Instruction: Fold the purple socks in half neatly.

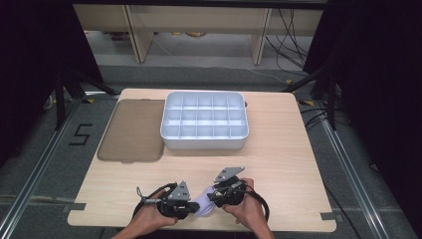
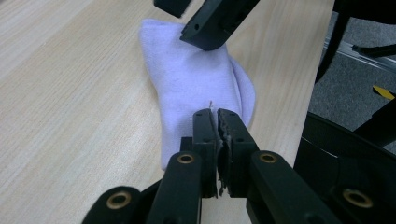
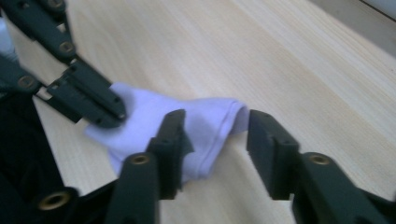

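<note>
Pale lilac cloth, a small sock (image 1: pixel 203 204), lay on the near edge of a light wooden table (image 1: pixel 278 159) between two hand-held grippers. The left gripper (image 2: pixel 215 114) was clenched on one end of the sock, its black jaws pressed together with a pinch of the fabric caught between the tips, as seen in the left gripper view. The right gripper (image 3: pixel 212 135) stood with its jaws parted over the other end, near the ribbed cuff; one jaw rested against the cloth and the other stood clear of it, so the pads pressed nothing. In the high view the person's left hand (image 1: pixel 149 216) and right hand (image 1: pixel 246 211) came in from the bottom edge, each wrapped around its tool, with the sock a pale patch just between the two. Farther back on the table, well apart from the hands, sat a white compartment tray (image 1: pixel 171 132) divided into rows of small cells. Just beside it to the left lay a flat, smoky translucent lid (image 1: pixel 132 130), its edge running close along the tray's wall. Grey floor and cables showed beyond the table's far end.
</note>
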